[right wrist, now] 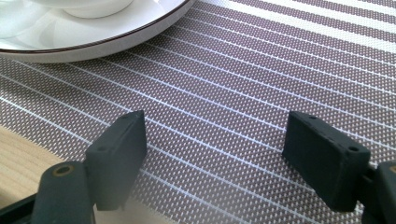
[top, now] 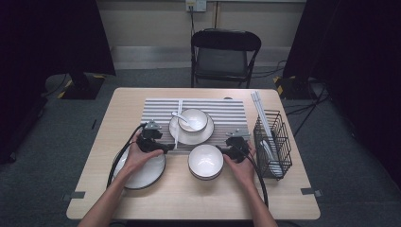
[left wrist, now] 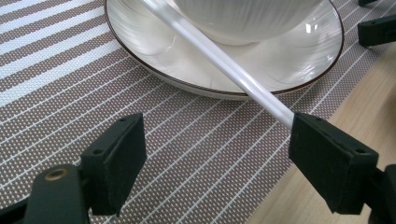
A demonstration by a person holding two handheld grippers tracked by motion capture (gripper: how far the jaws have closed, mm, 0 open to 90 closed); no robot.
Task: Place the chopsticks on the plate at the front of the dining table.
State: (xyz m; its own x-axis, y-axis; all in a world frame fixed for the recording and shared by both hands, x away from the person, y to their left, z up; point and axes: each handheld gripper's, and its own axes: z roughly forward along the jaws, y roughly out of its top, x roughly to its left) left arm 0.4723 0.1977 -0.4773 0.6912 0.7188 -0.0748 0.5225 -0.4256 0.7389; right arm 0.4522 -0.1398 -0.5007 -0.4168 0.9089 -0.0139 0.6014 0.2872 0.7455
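Two bowls are out on the table (top: 189, 198): one sits on a plate (top: 204, 136) on the striped mat (top: 227, 113) with a white spoon (top: 182, 118) lying in it, and the other (top: 205, 161) stands empty on the bare wood just in front of the mat. Two plates as well, then, counting the empty one (top: 150, 174) at the near left, half under the person's left hand (top: 135, 158). One wire basket (top: 273, 142) stands at the right edge, with white chopsticks (top: 261, 113) sticking out of its far end and something pale lying in its near part that I cannot make out. One long white chopstick (left wrist: 224, 63) lies across the left rim of the plate on the mat, beside the bowl; its near end comes down to the left gripper (left wrist: 217, 149), touching the tip of one pad while the other pad stands well apart from it, so the jaws are spread and not clamped on it. The right gripper (right wrist: 215, 149) hovers low over the mat's near right part, jaws wide apart with only weave between them, and the plate's rim is near, up ahead of it. One folding chair (top: 224, 54) stands beyond the table.
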